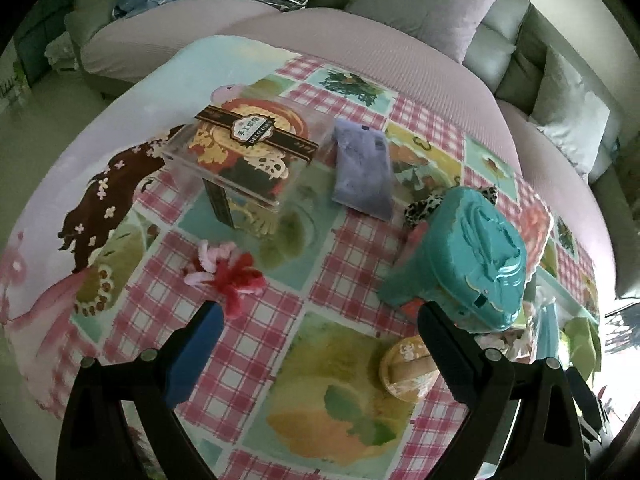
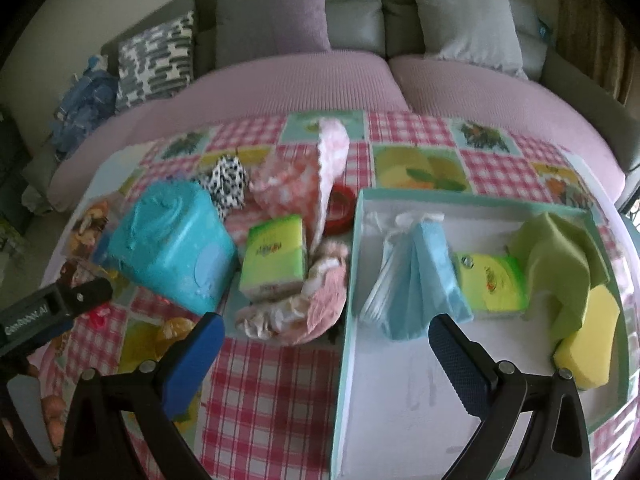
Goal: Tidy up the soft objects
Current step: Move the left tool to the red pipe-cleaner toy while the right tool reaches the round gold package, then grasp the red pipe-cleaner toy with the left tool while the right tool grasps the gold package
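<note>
Soft objects lie spread over a worktop (image 2: 276, 392) with a pink checked, fruit-printed cloth, in front of a sofa (image 2: 280, 80). At the right stands a shallow box (image 2: 347, 280) with a turquoise rim; inside it lie a stack of blue face masks (image 2: 428, 272), a green tissue pack (image 2: 492, 280), a green cloth (image 2: 560, 256) and a yellow sponge (image 2: 592, 340). Just left of the box are a second green tissue pack (image 2: 274, 256), a crumpled pink cloth (image 2: 304, 304), a turquoise wipes pack (image 2: 176, 240) and a leopard-print scrunchie (image 2: 228, 184).

In the left wrist view a clear lidded box (image 1: 244, 156) sits beside a purple pouch (image 1: 362, 168), with a red and pink pipe-cleaner flower (image 1: 230, 276) nearer the camera and a round yellow puff (image 1: 408, 368) by the right finger.

The left gripper (image 1: 320, 320) has its fingers spread wide, holding nothing. The right gripper (image 2: 326, 334) is likewise wide open and empty, straddling the near left wall of the shallow box.
</note>
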`<state>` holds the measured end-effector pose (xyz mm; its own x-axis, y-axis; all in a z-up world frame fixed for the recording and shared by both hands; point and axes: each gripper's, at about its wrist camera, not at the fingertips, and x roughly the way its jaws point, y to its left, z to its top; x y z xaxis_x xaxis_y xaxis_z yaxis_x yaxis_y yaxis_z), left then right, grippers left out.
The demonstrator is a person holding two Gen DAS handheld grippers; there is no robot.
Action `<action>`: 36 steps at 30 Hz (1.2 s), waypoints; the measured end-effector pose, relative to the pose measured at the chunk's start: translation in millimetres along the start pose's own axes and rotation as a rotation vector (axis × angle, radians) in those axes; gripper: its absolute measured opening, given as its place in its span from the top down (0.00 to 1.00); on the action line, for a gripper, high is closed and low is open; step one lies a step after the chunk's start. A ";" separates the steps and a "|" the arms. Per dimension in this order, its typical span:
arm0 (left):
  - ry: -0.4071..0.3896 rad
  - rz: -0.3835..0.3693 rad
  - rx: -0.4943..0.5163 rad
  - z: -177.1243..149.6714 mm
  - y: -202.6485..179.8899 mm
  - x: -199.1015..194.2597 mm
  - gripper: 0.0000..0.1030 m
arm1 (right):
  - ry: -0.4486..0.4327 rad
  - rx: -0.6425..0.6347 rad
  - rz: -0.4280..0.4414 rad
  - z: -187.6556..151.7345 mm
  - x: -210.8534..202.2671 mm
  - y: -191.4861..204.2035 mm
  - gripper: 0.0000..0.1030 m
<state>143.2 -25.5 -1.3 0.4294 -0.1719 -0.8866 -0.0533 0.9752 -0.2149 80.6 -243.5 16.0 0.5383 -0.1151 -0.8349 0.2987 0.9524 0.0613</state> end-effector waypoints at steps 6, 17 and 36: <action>0.023 0.003 -0.011 1.6 12.1 6.2 0.05 | 0.010 0.003 -0.016 -0.2 5.0 -9.3 0.00; 0.051 0.089 -0.063 14.2 64.2 8.6 0.05 | 0.049 -0.066 0.183 -11.1 10.1 45.1 0.00; 0.081 0.053 -0.053 18.8 73.1 36.6 0.06 | 0.173 -0.172 0.185 -36.6 53.0 102.0 0.03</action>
<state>172.0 42.2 -41.7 0.3504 -0.1333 -0.9271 -0.1221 0.9749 -0.1863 110.7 -142.2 -42.0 0.4248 0.1007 -0.8996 0.0623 0.9882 0.1400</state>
